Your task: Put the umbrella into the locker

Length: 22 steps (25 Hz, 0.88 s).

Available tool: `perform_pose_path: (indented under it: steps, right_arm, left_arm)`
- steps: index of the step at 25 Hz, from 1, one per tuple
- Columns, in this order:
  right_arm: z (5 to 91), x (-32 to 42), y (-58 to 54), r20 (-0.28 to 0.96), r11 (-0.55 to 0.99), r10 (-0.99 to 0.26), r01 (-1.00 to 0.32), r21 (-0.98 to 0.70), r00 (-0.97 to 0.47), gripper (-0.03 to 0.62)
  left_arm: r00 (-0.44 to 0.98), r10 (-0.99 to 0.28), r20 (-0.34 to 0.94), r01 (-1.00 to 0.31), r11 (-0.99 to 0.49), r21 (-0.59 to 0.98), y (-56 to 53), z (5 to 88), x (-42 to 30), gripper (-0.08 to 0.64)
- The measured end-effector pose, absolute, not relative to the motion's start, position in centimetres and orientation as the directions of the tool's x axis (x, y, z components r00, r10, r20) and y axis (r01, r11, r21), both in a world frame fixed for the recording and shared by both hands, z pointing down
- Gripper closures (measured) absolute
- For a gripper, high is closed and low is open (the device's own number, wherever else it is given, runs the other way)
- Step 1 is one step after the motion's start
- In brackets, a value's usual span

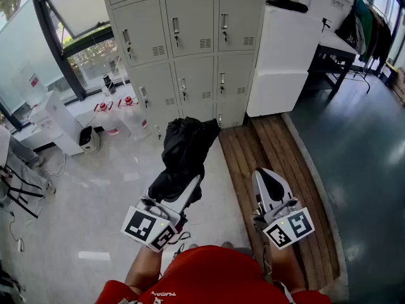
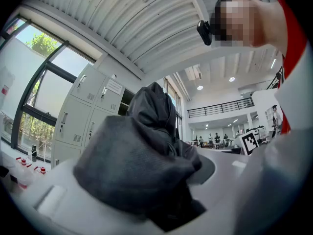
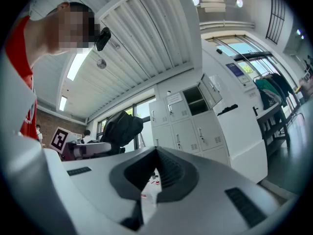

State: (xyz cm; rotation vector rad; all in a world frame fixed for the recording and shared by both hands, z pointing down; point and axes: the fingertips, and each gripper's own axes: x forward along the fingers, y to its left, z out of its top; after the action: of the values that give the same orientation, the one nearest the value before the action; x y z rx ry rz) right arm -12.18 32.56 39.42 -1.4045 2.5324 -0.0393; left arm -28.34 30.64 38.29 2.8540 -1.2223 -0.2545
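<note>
A folded black umbrella (image 1: 183, 151) sticks up and forward out of my left gripper (image 1: 182, 194), whose jaws are shut on its lower part. In the left gripper view its dark fabric (image 2: 139, 163) fills the space between the pale jaws of the left gripper (image 2: 146, 185). My right gripper (image 1: 271, 181) is held beside it to the right, shut with nothing between the jaws. Its jaws (image 3: 151, 182) meet at a thin slit, and the umbrella (image 3: 121, 128) shows off to the left. The grey lockers (image 1: 190, 37) stand ahead; one upper compartment (image 3: 195, 99) is open.
A tall white box (image 1: 285, 56) stands right of the lockers. Wooden planks (image 1: 266, 151) cover the floor in front of it. Large water bottles (image 1: 126, 116) sit by the window at left. A table (image 1: 335, 46) and a clothes rack (image 1: 370, 21) are at far right.
</note>
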Motion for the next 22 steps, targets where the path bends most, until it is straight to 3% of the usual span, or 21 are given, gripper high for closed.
perform_pose_path:
  steps: [22]
  right_arm:
    - [38.9, -8.2, 33.3, -0.206, 0.580, -0.809, -0.805, -0.122, -0.551, 0.589]
  left_arm:
    - [0.689, -0.713, -0.131, -0.716, -0.698, 0.034, 31.2, 37.7, -23.3, 0.327]
